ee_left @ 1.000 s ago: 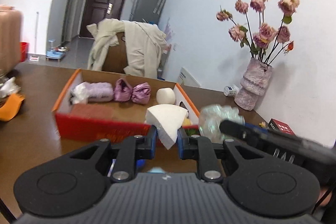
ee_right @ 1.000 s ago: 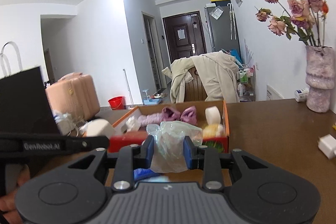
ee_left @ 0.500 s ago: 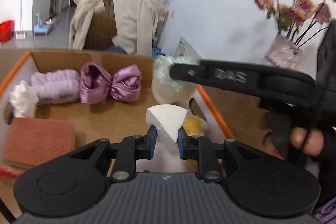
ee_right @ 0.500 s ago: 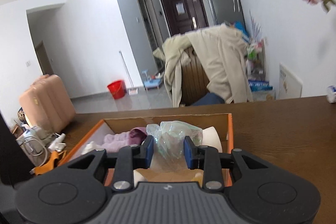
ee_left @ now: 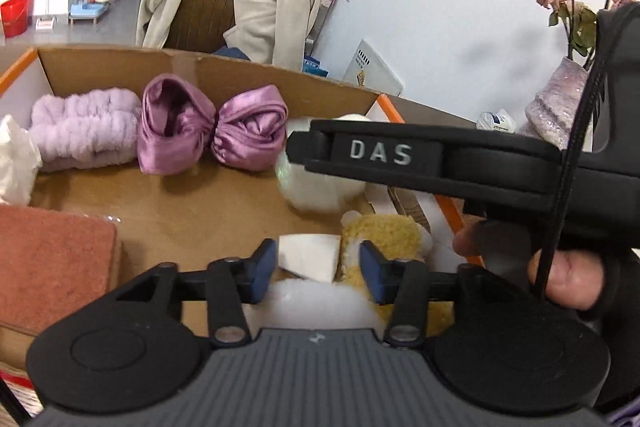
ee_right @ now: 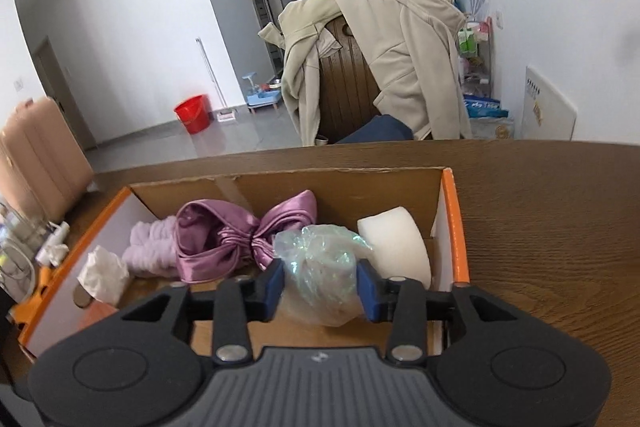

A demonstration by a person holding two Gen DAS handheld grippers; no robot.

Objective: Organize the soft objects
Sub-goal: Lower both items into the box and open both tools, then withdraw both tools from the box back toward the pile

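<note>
An orange-edged cardboard box (ee_left: 248,71) (ee_right: 452,211) holds a purple satin bow (ee_left: 212,123) (ee_right: 240,239), a lilac fluffy band (ee_left: 84,127) (ee_right: 148,247), a pinkish sponge (ee_left: 52,263), a yellow plush (ee_left: 384,235) and a white foam roll (ee_right: 396,251). My left gripper (ee_left: 318,269) is open over the box; the white foam wedge (ee_left: 308,257) lies loose between its fingers. My right gripper (ee_right: 320,285) has its jaws widened around a crumpled clear plastic bag (ee_right: 320,279), which rests in the box. The right gripper's arm (ee_left: 440,163) crosses the left wrist view.
The box stands on a brown wooden table (ee_right: 540,211). A chair draped with a beige jacket (ee_right: 380,59) stands behind it. A vase of dried roses (ee_left: 560,99) is at the right. White crumpled tissue (ee_right: 104,273) lies in the box's left side.
The left gripper opened and released the white foam wedge into the box. The right gripper moved down into the box and its jaws widened around the plastic bag.
</note>
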